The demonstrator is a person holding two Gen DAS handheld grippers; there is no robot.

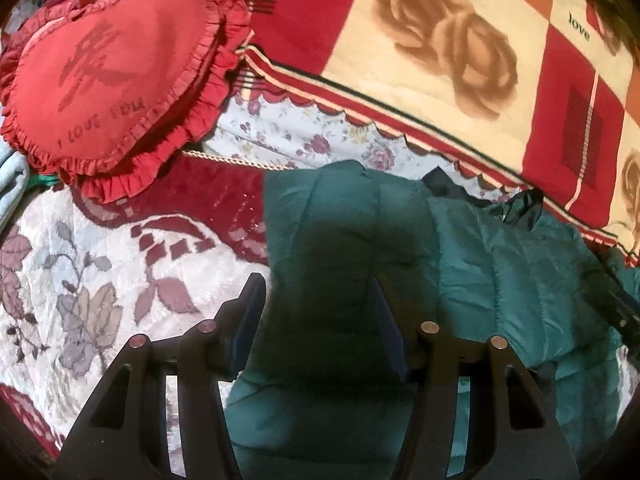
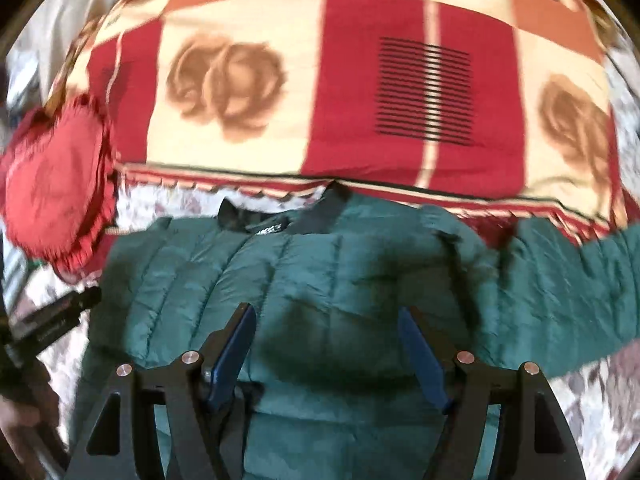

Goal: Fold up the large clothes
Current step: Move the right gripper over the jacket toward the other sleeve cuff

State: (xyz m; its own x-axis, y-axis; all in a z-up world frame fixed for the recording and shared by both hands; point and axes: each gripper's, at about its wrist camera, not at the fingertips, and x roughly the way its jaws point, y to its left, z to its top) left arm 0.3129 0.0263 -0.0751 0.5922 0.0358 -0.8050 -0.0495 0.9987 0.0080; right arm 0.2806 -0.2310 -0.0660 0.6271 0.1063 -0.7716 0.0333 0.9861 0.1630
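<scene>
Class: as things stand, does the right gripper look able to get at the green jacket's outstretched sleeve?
Probably yes. The right gripper hovers open above the green jacket, and the sleeve lies flat to its right with nothing on it.

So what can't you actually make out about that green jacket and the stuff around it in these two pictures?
- Green puffer jacket: its hem is hidden in both wrist views, behind each gripper's own frame and the bottom edge.
- Its outstretched sleeve: the cuff is cut off by the right edge of the right wrist view.
- Collar label: too small and blurred to read.
- Heart cushion: its large central motif is too faint to read.
</scene>
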